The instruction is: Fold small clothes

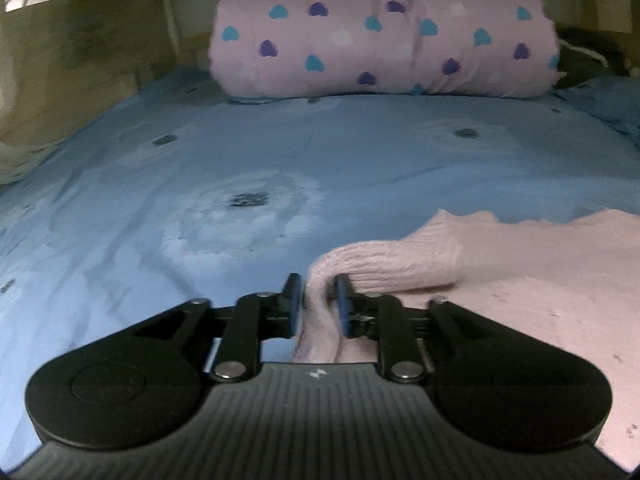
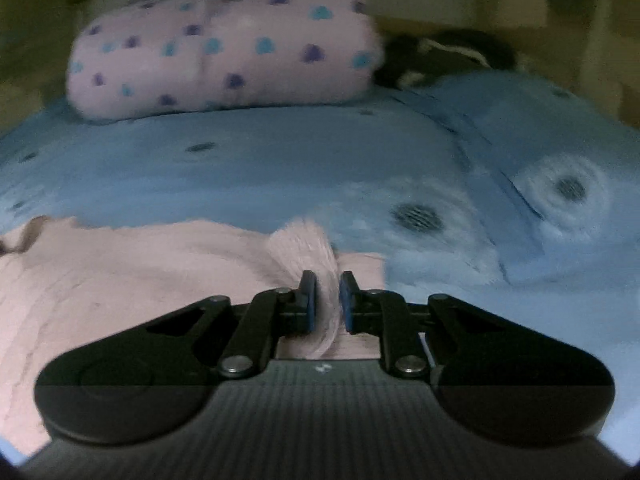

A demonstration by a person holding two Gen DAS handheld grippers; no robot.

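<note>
Left claw nearly closed, pinching a bunched edge of the pink top; fabric fills the narrow gap between the blue pads and drapes down under them. A ribbed cuff or sleeve end curls just ahead of the right finger, lying on the garment body. Rest of the top spreads flat to the right of the claw, out to the frame edge. Left of the claw only blue bedsheet with pale flower prints and dark centres. Right claw likewise nearly closed on a gathered ribbed bit of the top, a fold sticking up just past the fingertips and a strip hanging down between the pads. From this view the top extends left of the claw, flat on the bed, with a straight edge just right of the claw. Sheet runs right and ahead, a seam or fold line crossing on the right. Far end of the bed: rolled pink blanket with blue and purple hearts, resting on the sheet, well apart from the top; same blanket in the right view. Dark bundle just beside its right end, blurred, cannot tell what it is. Right view is motion-blurred overall.
</note>
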